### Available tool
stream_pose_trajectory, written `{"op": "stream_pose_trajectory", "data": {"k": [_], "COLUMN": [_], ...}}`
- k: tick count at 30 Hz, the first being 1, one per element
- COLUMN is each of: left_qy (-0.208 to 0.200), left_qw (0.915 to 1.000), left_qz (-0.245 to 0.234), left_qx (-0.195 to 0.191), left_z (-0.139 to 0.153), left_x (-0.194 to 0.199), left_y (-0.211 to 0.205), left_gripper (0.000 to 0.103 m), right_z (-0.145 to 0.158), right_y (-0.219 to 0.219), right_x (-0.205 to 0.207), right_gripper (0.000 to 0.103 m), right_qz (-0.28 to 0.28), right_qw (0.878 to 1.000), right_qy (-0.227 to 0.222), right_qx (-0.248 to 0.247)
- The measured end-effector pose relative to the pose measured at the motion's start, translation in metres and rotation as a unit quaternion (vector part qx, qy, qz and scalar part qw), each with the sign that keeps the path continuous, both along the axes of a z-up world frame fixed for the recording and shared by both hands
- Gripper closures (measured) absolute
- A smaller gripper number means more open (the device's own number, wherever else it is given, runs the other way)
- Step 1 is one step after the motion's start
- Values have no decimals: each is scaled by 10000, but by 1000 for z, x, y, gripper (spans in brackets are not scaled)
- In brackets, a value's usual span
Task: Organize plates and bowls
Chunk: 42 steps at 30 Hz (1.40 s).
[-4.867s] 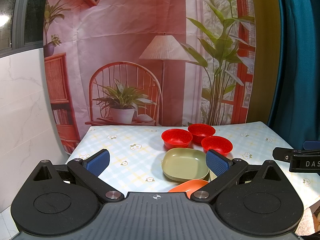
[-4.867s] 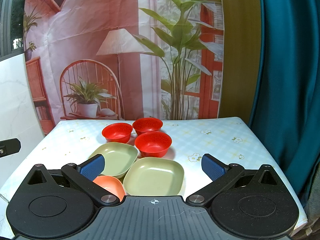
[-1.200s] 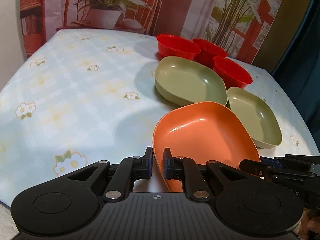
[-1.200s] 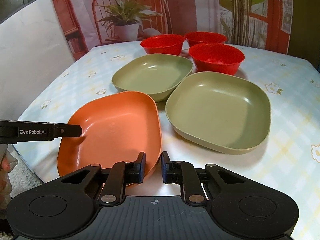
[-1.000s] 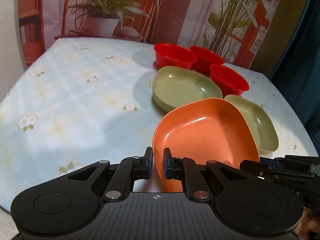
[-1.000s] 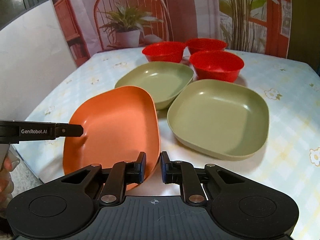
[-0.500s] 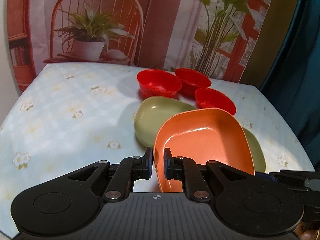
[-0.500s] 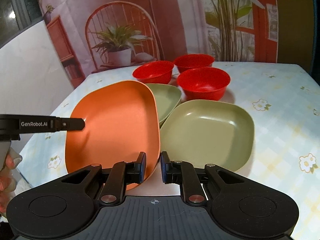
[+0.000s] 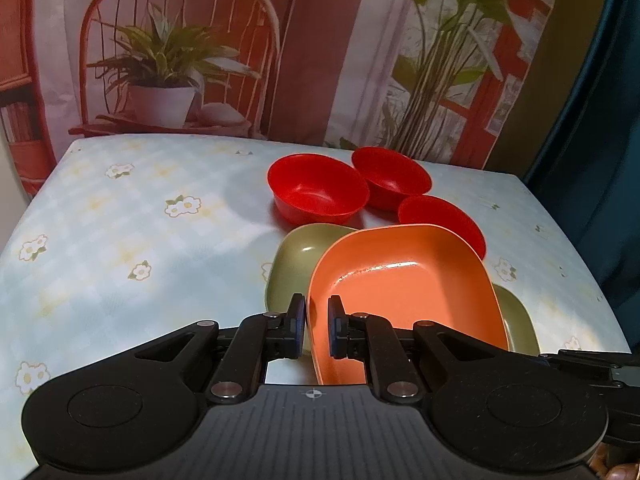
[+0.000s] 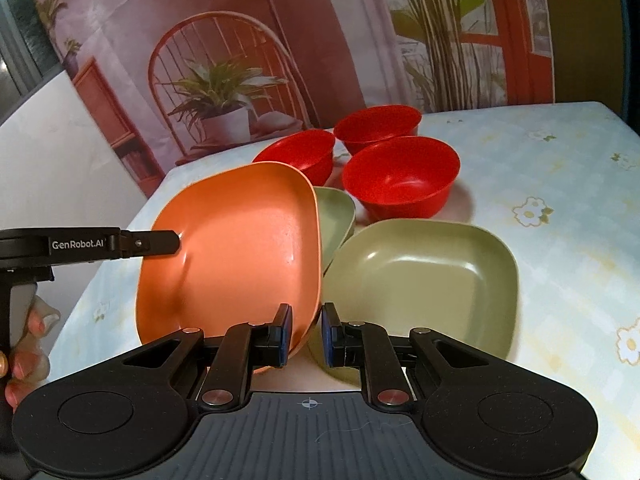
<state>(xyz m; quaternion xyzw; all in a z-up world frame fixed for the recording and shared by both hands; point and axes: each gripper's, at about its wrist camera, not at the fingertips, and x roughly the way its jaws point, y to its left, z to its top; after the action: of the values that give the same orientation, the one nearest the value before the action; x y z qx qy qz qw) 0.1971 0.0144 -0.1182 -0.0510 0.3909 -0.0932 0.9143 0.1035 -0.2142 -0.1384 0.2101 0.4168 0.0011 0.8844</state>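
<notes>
Left gripper is clamping the orange plate by its 7 o'clock rim; right gripper is pinching the opposite rim. Plate is hanging tilted above the green plates; probably light, stiff, glossy-slippery, so rim grips suit.

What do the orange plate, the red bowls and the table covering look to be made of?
Orange plate: likely moulded plastic or melamine, satin finish; soft highlight streaks and a thin uniform rim.
Red bowls: likely the same kind of plastic, glossier; brighter reflections inside.
Table covering: probably a printed vinyl or oilcloth sheet; smooth, with a flower-and-check print and faint sheen.
</notes>
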Motion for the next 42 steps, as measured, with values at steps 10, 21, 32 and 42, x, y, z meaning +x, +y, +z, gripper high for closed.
{"op": "stream_pose_trajectory", "data": {"k": [10, 21, 32, 42], "left_qy": [171, 344, 475, 734], "left_qw": [9998, 9993, 9983, 9955], "left_qz": [19, -96, -261, -434], "left_qx": [-22, 84, 225, 424], "left_z": [-5, -9, -11, -30], "left_x": [30, 55, 88, 105], "left_y": [7, 14, 13, 7], "left_gripper": [91, 91, 90, 90], "right_z": [-3, -17, -21, -27], "right_y": [-4, -2, -2, -5], "right_x": [27, 43, 58, 65], "right_gripper": [88, 87, 85, 82], "right_qz": [-2, 5, -46, -106], "right_qw": [9998, 9978, 9962, 9941], "right_qy": [89, 355, 478, 623], "right_qx": [152, 553, 730, 887]}}
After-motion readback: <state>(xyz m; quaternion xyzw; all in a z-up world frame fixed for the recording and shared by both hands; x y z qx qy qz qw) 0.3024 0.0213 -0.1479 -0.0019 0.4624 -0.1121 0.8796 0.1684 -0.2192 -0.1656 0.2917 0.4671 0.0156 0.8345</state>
